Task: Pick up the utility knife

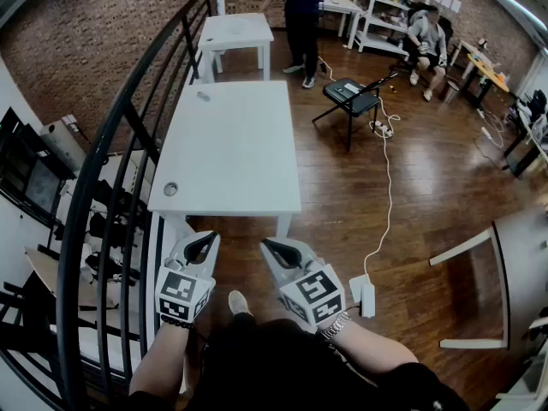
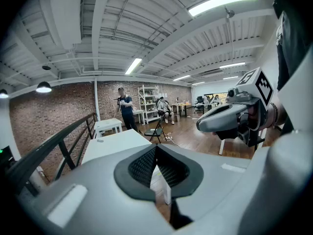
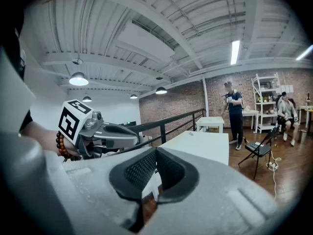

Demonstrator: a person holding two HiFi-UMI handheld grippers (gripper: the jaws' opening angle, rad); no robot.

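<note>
A person stood at the near end of a long white rectangular bench [image 1: 231, 161] on a dark wooden floor [image 1: 411, 195]. They held a grey two-fingered left gripper [image 1: 203, 245] and a matching right gripper [image 1: 276, 248] side by side, just short of the bench's near edge. Both pairs of fingers were closed, dark ribbed pads meeting, with nothing between them. No utility knife could be made out for certain. The only likely candidate was a small grey object [image 1: 202, 95] lying near the far left corner of the bench, well apart from both grippers and too small to show its long axis. It lay ahead and slightly to the left, so the left gripper seemed the nearer one. A round grey disc [image 1: 170, 189] sat by the bench's near left edge.
</note>
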